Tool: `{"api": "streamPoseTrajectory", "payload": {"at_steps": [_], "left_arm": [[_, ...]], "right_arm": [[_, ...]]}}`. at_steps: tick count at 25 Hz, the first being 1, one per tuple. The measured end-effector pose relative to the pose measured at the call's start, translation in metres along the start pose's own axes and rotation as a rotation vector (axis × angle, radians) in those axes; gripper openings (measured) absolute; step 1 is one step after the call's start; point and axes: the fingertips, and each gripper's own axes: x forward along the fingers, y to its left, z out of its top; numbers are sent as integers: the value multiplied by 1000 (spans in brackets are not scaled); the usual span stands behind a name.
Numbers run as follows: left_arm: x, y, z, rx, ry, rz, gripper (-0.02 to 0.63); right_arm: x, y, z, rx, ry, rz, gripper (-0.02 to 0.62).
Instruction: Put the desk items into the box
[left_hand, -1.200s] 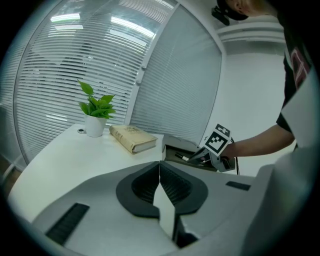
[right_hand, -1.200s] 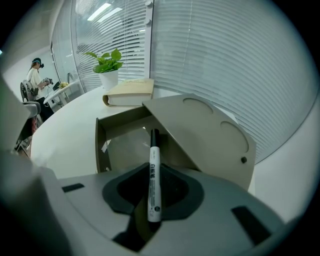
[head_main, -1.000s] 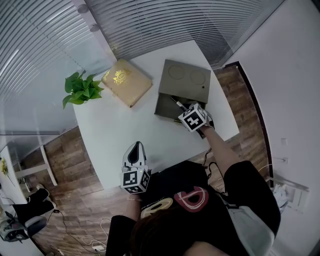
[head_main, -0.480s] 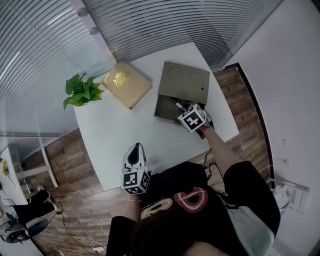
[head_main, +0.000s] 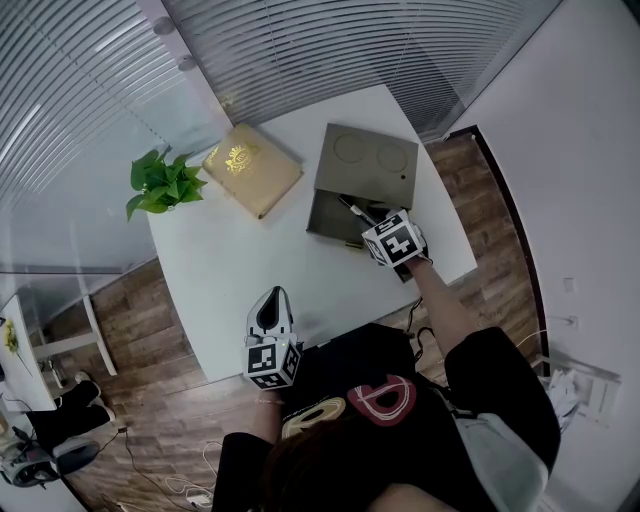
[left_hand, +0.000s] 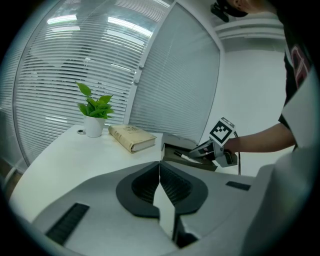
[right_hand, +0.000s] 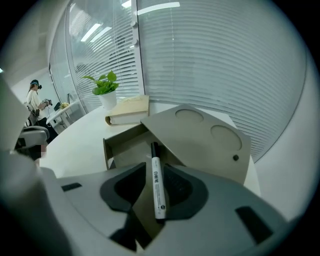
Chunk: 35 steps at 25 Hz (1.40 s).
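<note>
A grey-brown cardboard box (head_main: 365, 160) stands open on the white desk (head_main: 240, 260), its lid tilted back. My right gripper (head_main: 368, 224) hangs over the box's open front. A white marker with a black cap (right_hand: 158, 182) lies between its jaws, leaning on the right pad (right_hand: 177, 187), clear of the left one. These jaws have just been opening and stand open. The marker (head_main: 352, 207) points into the box. My left gripper (head_main: 272, 296) rests at the desk's near edge, shut with nothing in it (left_hand: 160, 167). The left gripper view shows the box (left_hand: 180, 145) and the right gripper (left_hand: 201, 151).
A tan book (head_main: 253, 165) lies at the desk's far left part, next to a small potted plant (head_main: 160, 180) in a white pot. Window blinds and glass walls close off the far side. Wood floor surrounds the desk.
The right gripper has shifted slightly back toward the desk's near right edge and rolled a little, the marker still between its jaws. The left gripper has stayed put.
</note>
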Motion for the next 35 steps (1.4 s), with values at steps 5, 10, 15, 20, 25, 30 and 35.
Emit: {"api": "streamPoseTrajectory", "payload": {"at_steps": [5, 10, 15, 20, 25, 30, 35], "left_arm": [[-1, -2, 2, 3, -9, -9, 17], [-2, -4, 3, 6, -15, -24, 17], [-2, -10, 4, 13, -18, -51, 17], [-3, -15, 5, 6, -29, -78, 17], [-4, -25, 5, 9, -36, -119, 17], [-6, -43, -2, 29, -26, -173, 17], [-11, -56, -2, 54, -30, -207, 17]], "right_arm": [[-20, 7, 10, 0, -84, -5, 120], [-41, 21, 20, 10, -208, -6, 126], [-60, 45, 23, 36, -298, 10, 127], [-72, 75, 7, 107, -349, 23, 127], [-83, 93, -9, 142, -394, -15, 127], [-96, 106, -16, 179, -471, -76, 117], [-103, 120, -30, 188, -482, -103, 81]]}}
